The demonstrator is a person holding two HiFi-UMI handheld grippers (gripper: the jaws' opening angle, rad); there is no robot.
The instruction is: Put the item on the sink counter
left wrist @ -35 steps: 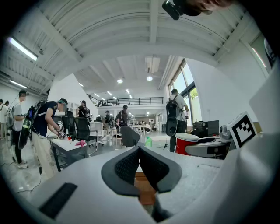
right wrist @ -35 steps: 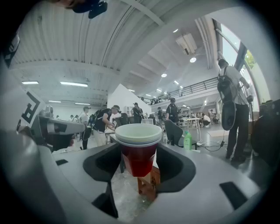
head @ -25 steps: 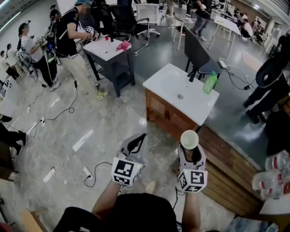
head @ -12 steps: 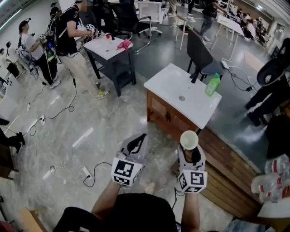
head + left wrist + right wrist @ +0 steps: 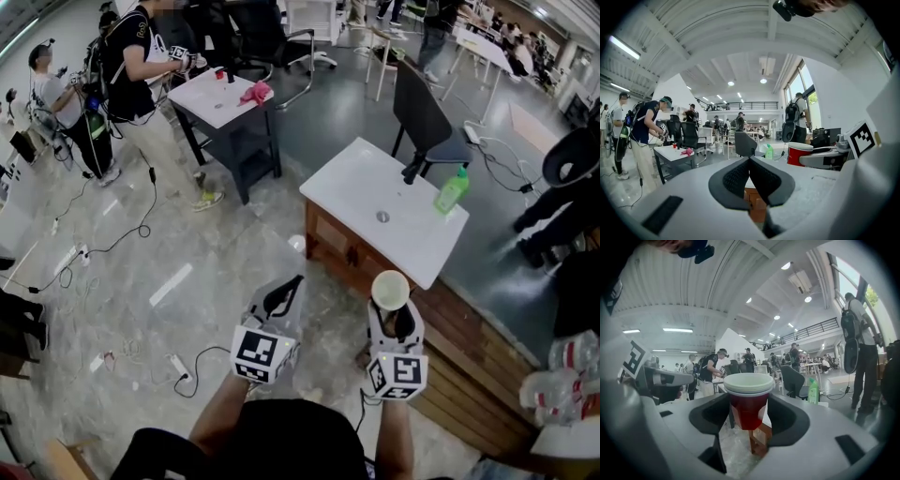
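A red cup with a white rim [image 5: 390, 289] [image 5: 748, 401] stands upright between the jaws of my right gripper [image 5: 394, 314] [image 5: 749, 417], which is shut on its sides. The sink counter [image 5: 349, 183], a white top on a wooden cabinet, stands ahead of both grippers and a little to the right, with a black faucet [image 5: 411, 169] and a green bottle [image 5: 451, 191] [image 5: 813, 391] on it. My left gripper [image 5: 279, 302] [image 5: 749, 165] is level with the right one, its pads shut together and holding nothing. The cup [image 5: 799, 153] also shows in the left gripper view.
A dark table with a pink cloth [image 5: 230, 98] stands far left of the counter, with people [image 5: 131, 66] by it. A black chair [image 5: 427, 117] is behind the counter. Cables and a power strip [image 5: 178, 364] lie on the floor at left. A wooden platform [image 5: 473, 352] runs along the right.
The sink counter has come lower and closer in the head view as I move toward it. Both grippers keep their pose, and the cup stays in the right one.
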